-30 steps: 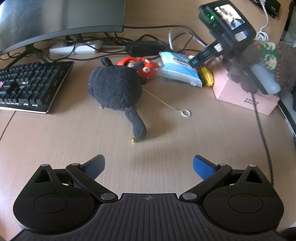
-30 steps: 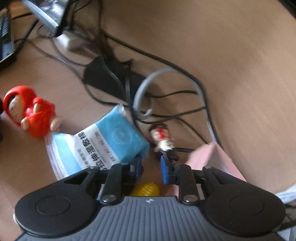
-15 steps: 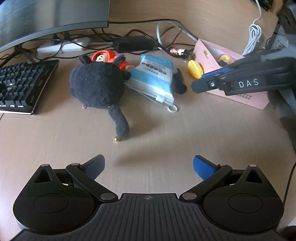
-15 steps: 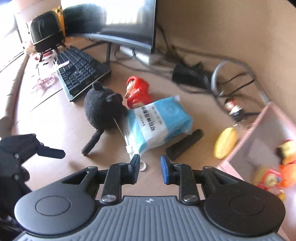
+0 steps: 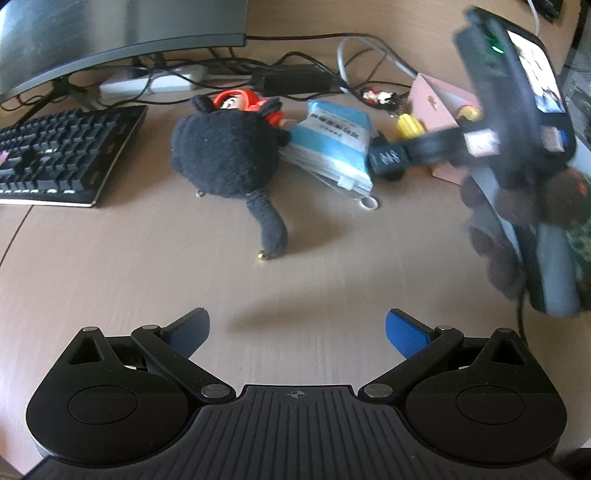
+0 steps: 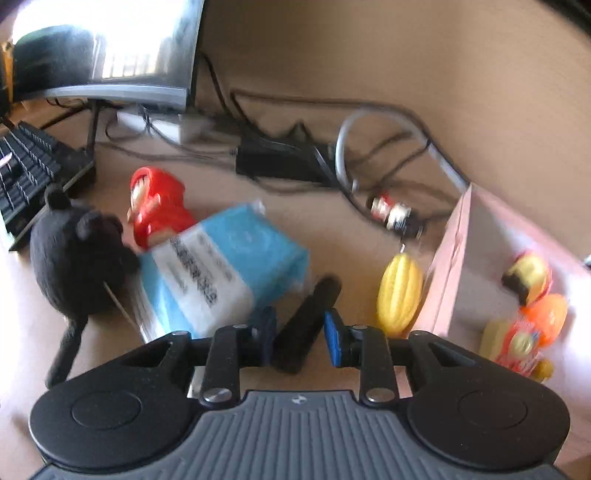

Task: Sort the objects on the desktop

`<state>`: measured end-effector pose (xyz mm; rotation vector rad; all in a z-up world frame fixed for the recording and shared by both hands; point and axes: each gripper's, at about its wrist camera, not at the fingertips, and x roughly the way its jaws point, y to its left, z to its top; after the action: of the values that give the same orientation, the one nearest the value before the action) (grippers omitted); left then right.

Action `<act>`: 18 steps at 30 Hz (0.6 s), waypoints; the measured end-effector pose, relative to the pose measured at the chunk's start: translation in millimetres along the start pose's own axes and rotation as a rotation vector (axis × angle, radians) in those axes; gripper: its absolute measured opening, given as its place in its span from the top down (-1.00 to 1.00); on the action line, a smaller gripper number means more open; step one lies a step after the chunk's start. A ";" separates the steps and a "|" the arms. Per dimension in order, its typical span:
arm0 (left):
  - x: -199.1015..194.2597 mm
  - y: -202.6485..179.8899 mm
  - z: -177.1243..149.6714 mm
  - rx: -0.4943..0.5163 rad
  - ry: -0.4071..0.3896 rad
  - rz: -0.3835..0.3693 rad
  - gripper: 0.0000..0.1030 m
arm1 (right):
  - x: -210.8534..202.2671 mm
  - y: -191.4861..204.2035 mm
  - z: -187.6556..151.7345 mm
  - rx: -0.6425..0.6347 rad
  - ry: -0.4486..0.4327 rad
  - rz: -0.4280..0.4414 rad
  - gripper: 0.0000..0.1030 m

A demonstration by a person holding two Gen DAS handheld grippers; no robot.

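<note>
A black plush (image 5: 225, 155) lies mid-desk against a red doll (image 5: 240, 103) and a blue tissue pack (image 5: 332, 144). To their right are a yellow toy (image 5: 408, 125) and a pink box (image 5: 436, 107). My left gripper (image 5: 297, 328) hangs open above bare desk, short of the plush. In the right wrist view, a black bar (image 6: 310, 314) lies between the tissue pack (image 6: 221, 273) and the yellow toy (image 6: 400, 291). My right gripper (image 6: 301, 334) is low over the bar's near end, its jaws opening narrowly; the bar sits between the fingers, and I see no pad pressing on it.
A keyboard (image 5: 55, 155) and a monitor (image 5: 110, 33) fill the left. Cables, an adapter (image 6: 280, 162) and a small figurine (image 6: 397, 214) lie at the back. The pink box (image 6: 450, 266) holds several toys. A gloved hand (image 5: 517, 206) carries the right gripper (image 5: 386, 162).
My right gripper has rolled and come down over the black bar beside the tissue pack, its fingers a little wider apart. The left gripper stays open in about the same place.
</note>
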<state>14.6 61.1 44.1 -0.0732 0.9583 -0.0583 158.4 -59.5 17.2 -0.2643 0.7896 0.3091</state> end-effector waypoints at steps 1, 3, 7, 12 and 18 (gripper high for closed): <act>-0.3 0.2 -0.1 -0.003 -0.001 0.001 -1.00 | -1.5 -2.9 -3.6 0.008 0.013 0.025 0.47; 0.1 -1.0 0.4 -0.007 -0.004 0.000 -1.00 | -10.9 -10.2 -10.7 0.020 0.027 0.088 0.63; 2.1 -11.4 3.8 0.011 -0.014 -0.018 -1.00 | -47.0 -20.8 -34.9 -0.037 0.017 0.135 0.63; 8.3 -35.1 16.2 0.071 -0.037 -0.055 -1.00 | -88.1 -43.8 -65.8 -0.192 -0.087 -0.039 0.52; 21.9 -56.5 50.6 0.189 -0.141 -0.023 -1.00 | -109.3 -80.3 -77.3 -0.059 -0.131 -0.150 -0.15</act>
<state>67.6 4.9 60.2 0.0850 0.8070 -0.1619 65.1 -179.0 53.9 -0.3536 0.6287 0.2058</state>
